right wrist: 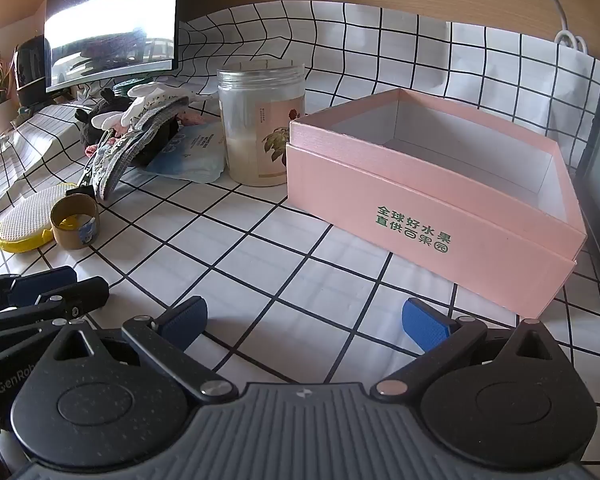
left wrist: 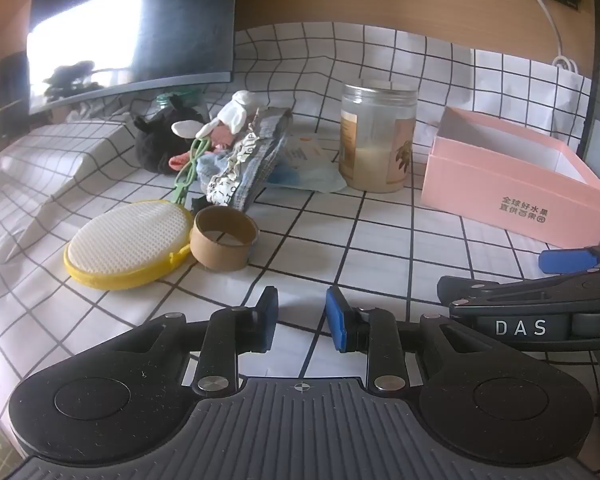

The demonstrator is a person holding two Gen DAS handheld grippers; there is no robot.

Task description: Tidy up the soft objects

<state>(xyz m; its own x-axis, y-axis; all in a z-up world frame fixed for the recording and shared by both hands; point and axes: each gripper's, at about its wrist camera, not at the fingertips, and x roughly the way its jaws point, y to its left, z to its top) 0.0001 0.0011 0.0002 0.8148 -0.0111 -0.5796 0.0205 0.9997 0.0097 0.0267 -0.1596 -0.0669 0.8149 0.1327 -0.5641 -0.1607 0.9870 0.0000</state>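
Checked white cloth covers the desk (left wrist: 380, 248), and on it, toward the far left, lies the heap of soft things (left wrist: 220, 152): a black plush toy (left wrist: 160, 144), a white glove-like piece (left wrist: 240, 110) and a patterned grey-blue fabric item (left wrist: 248, 168), all tangled together with a green clip (left wrist: 190, 168). Just right of the heap stand a flat blue-and-white packet (left wrist: 308, 164) and a clear plastic jar (left wrist: 376, 136); nearer sit a yellow-rimmed mesh pad (left wrist: 128, 240) and a cardboard tape roll (left wrist: 224, 240), touching each other. The open pink box (right wrist: 432, 184), empty so far, waits at the right and looks the likely home for the soft pieces. The left claw (left wrist: 302, 318) hovers low over bare cloth, jaws narrowly parted with nothing between them; the right claw (right wrist: 304, 320) stands spread wide, also empty, just near the box's front corner. To begin well, the left claw should probably open wider, reach over the pad and roll without nudging them, and pinch one loose fold of fabric, not the whole heap, minding the clip that may drag along. Behind it all a dark monitor (left wrist: 132, 28) reflects a bright window against a wood-toned wall, with a white cable (left wrist: 548, 16) hanging at the far right.
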